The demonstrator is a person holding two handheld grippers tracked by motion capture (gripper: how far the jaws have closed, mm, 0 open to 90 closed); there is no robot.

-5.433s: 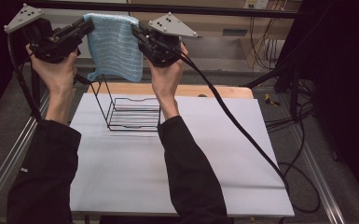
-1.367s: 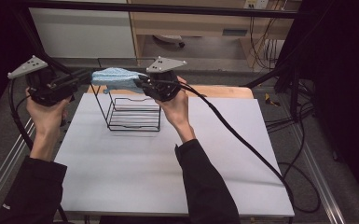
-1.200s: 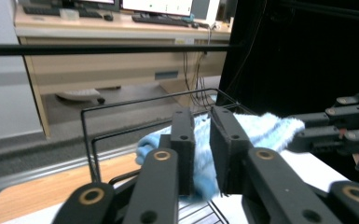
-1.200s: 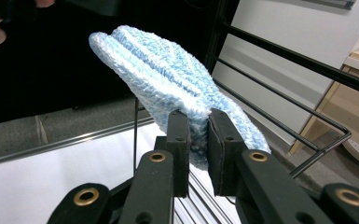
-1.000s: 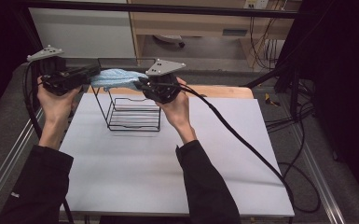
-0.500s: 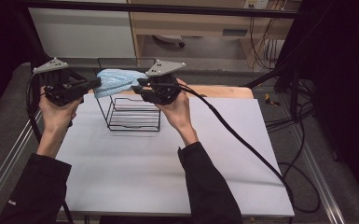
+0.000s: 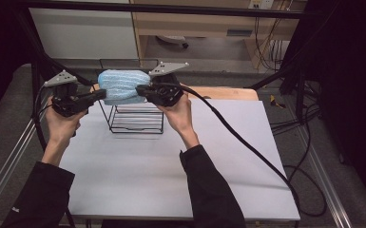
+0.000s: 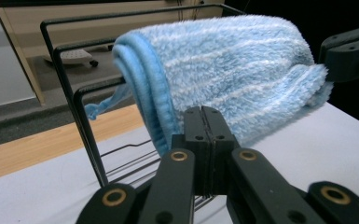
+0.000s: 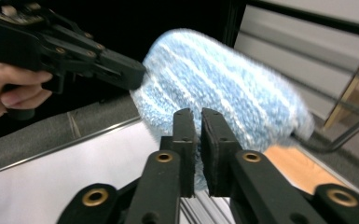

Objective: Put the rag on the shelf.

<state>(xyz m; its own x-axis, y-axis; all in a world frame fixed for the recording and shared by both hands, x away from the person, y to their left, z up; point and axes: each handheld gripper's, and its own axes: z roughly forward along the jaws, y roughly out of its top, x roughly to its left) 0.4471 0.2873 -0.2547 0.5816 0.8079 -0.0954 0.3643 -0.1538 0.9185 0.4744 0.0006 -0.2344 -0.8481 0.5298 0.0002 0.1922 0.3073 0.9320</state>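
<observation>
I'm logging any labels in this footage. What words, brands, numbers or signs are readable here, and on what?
None can be read. The blue towel, the black wire rack, the left gripper, the right gripper and the white table show no print. A white plate with dark marks at the high view's top edge is too small to read.

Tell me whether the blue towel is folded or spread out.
Folded: the towel shows doubled layers at its edge, draped over the wire rack.
</observation>
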